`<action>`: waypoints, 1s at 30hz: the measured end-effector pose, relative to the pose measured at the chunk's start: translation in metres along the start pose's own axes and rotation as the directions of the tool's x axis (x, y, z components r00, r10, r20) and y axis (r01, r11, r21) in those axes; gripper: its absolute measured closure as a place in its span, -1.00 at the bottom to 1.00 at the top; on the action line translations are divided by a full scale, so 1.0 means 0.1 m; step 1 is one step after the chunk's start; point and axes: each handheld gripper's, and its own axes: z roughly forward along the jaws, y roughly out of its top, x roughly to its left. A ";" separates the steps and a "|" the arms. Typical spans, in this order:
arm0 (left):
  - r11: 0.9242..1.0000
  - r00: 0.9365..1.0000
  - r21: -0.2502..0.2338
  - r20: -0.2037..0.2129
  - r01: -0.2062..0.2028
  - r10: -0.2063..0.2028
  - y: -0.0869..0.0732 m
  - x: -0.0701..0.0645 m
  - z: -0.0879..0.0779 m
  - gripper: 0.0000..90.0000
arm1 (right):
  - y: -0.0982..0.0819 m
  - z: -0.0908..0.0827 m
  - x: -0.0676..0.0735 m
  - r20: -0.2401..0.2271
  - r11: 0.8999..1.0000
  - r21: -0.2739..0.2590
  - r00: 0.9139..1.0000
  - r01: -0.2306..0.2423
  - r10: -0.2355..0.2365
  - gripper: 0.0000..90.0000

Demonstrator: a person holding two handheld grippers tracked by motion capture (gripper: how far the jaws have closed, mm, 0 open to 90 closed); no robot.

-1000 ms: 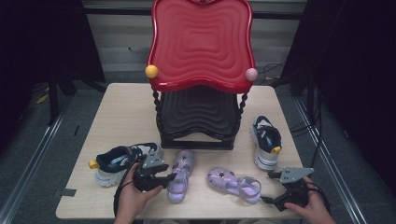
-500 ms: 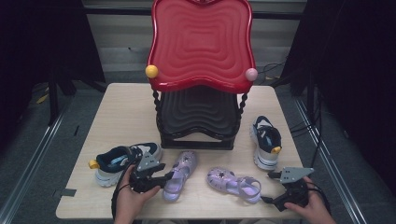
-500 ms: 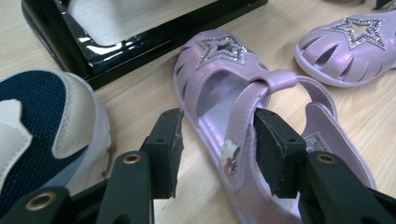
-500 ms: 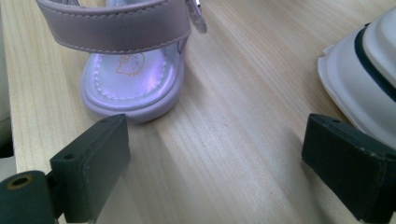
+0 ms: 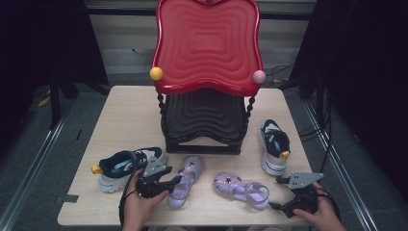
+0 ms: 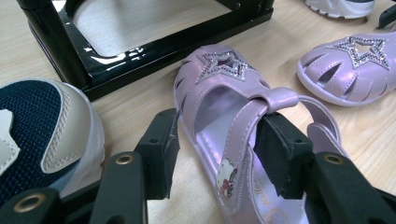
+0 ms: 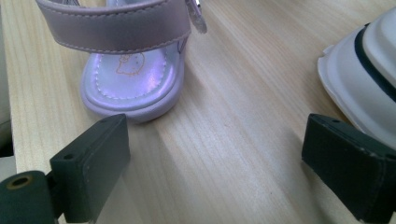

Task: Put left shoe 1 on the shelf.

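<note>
A lilac sandal with a glitter star (image 5: 191, 167) (image 6: 219, 70) lies near the table's front, toe towards the rack. My left gripper (image 5: 179, 180) (image 6: 215, 140) straddles its near side wall and strap. One jaw stands outside the sole with a thin gap. The other sits inside against the strap, so the jaws are open around it. Its mate (image 5: 240, 187) (image 6: 348, 65) lies to the right. My right gripper (image 5: 276, 193) (image 7: 215, 154) rests open on bare wood, with that sandal's heel (image 7: 130, 88) just ahead of one jaw.
A navy and white sneaker (image 5: 126, 166) (image 6: 42, 126) lies left of the left gripper. Its pair (image 5: 274, 147) (image 7: 364, 79) lies by the right gripper. A shoe rack with a red top tier (image 5: 207, 48) and a glossy black base (image 6: 140, 51) stands mid-table behind the sandals.
The lilac sandal at my left gripper has shifted slightly and lies flat. Both hands stay where they were.
</note>
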 end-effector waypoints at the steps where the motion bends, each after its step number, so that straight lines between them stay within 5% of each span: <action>1: 1.000 1.000 0.002 -0.002 0.000 0.000 0.00 0.00 0.00 0.13 | 0.00 0.00 0.00 0.000 1.000 0.000 1.000 0.000 0.000 -0.84; 20: 1.000 1.000 -0.003 -0.007 -0.028 0.027 -0.03 -0.05 0.12 0.42 | 0.00 0.00 0.00 0.000 1.000 0.000 1.000 0.000 0.000 -0.84; 30: 0.998 1.000 -0.056 -0.001 -0.031 0.031 -0.07 -0.04 0.17 0.56 | 0.00 0.00 0.00 0.000 1.000 0.000 1.000 0.000 0.000 -0.84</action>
